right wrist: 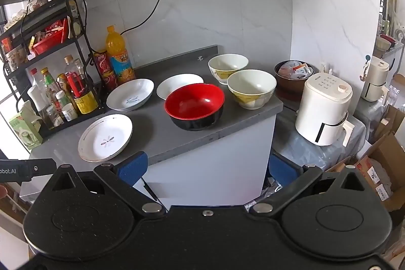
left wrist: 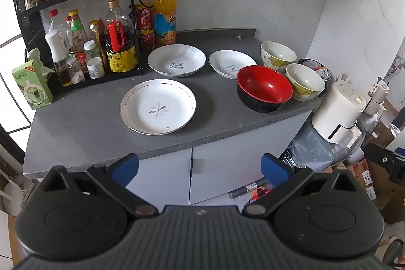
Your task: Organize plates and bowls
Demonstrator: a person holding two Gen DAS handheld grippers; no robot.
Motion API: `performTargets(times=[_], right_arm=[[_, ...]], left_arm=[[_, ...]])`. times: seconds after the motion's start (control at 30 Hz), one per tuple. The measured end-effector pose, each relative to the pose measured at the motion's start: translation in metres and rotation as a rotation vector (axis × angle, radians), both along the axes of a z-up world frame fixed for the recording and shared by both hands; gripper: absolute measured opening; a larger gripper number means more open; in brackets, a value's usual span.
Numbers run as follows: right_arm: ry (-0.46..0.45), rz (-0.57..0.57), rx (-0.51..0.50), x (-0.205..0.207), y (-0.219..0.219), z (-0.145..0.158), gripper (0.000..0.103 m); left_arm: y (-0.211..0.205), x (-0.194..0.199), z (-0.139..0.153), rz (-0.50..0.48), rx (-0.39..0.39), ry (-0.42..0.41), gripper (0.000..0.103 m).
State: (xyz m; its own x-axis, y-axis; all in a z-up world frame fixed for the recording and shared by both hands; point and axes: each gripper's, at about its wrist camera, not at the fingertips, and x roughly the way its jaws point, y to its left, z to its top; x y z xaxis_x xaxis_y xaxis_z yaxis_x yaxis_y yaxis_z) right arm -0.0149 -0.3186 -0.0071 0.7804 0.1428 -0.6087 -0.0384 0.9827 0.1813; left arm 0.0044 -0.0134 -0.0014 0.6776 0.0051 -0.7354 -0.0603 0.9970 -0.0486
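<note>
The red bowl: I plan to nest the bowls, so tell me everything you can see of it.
The red bowl is glossy red inside and black outside, lacquer-like or plastic by its sheen. It is round, deep, upright and empty. It stands on the grey countertop near the front edge, the biggest of the three bowls. In the left wrist view it hides part of a white plate behind it and sits close beside a cream bowl; contact cannot be told. Neither hand-held gripper touches it.

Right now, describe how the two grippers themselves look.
Both look alike: the left gripper and the right gripper have matte black bodies, two round hubs, angled black link arms with silver pivots, and blue pads on the fingers. White lettering marks the left one's side in the right view.
</note>
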Motion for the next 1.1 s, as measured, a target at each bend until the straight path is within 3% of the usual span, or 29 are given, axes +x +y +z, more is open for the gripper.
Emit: performTargets(times=[1.1], right_arm=[[-0.002,0.060,-0.037,0.014,0.025,0.007,0.103]], left_arm=[[0.021,0.012,0.014,0.047,0.011,0.009,0.102]])
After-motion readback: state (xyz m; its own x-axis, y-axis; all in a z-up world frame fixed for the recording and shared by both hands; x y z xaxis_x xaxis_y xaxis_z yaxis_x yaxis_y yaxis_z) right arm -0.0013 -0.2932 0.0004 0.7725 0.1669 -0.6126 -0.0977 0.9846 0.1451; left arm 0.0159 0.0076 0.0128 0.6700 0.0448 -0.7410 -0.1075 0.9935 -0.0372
